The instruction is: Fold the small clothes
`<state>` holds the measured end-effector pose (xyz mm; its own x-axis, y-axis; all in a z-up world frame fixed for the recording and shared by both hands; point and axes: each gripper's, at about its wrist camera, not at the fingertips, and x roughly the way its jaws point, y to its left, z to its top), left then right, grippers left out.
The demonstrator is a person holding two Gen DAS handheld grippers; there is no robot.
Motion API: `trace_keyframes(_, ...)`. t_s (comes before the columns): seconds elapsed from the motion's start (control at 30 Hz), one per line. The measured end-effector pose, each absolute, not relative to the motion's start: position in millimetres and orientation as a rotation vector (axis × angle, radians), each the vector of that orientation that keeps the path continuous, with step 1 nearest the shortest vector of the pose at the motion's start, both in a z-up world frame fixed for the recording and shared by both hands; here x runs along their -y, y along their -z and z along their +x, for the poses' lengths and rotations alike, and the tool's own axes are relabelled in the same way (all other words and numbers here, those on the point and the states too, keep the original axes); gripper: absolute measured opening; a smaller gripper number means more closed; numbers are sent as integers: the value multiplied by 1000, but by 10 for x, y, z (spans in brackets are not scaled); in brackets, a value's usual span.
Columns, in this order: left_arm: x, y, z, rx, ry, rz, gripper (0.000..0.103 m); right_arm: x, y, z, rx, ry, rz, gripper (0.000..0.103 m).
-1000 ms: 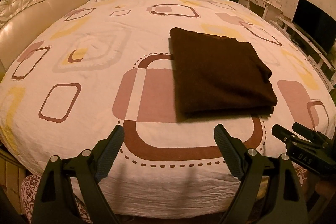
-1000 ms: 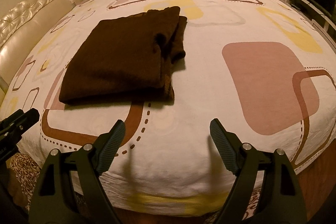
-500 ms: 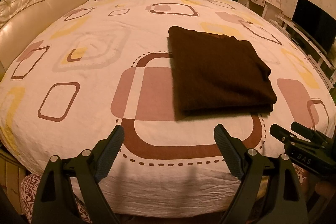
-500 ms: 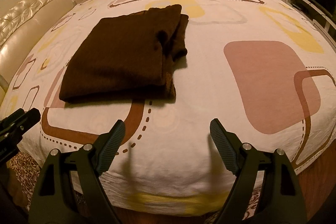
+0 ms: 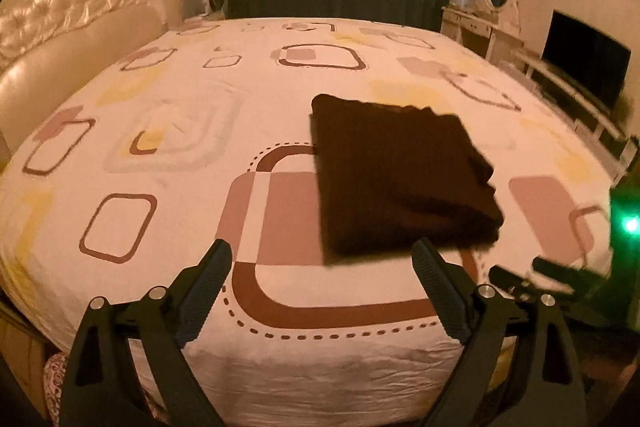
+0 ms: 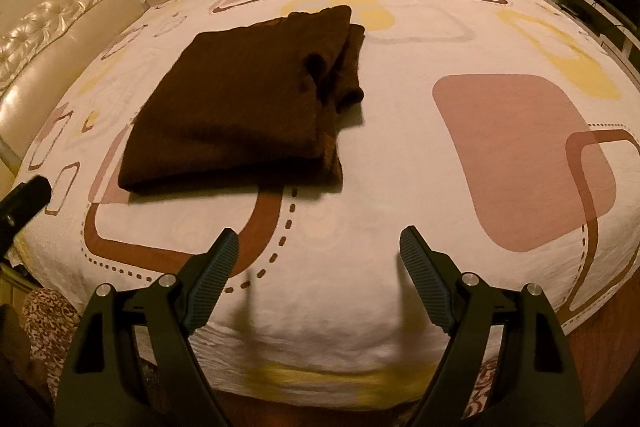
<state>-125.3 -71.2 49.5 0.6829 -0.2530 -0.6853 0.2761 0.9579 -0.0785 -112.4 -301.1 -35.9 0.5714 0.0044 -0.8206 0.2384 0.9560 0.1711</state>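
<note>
Black grippers [image 5: 322, 287], ribbed pads [image 6: 212, 279], silver screws.

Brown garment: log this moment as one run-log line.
brown garment: folded, flat on bed | left gripper: open, empty | right gripper: open, empty | contact: none

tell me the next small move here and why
Probably nothing more than backing both tongs away: the dark brown garment already lies folded in a neat rectangle on the bedsheet, and the left tongs and right tongs are open and empty, short of it.
</note>
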Motion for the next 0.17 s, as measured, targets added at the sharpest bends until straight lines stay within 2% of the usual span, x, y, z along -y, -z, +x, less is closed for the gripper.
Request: trace_keyframes(0.17,480,-610,-886,-764,228,-2,91,3147,185,-1050,-920,111,326,83)
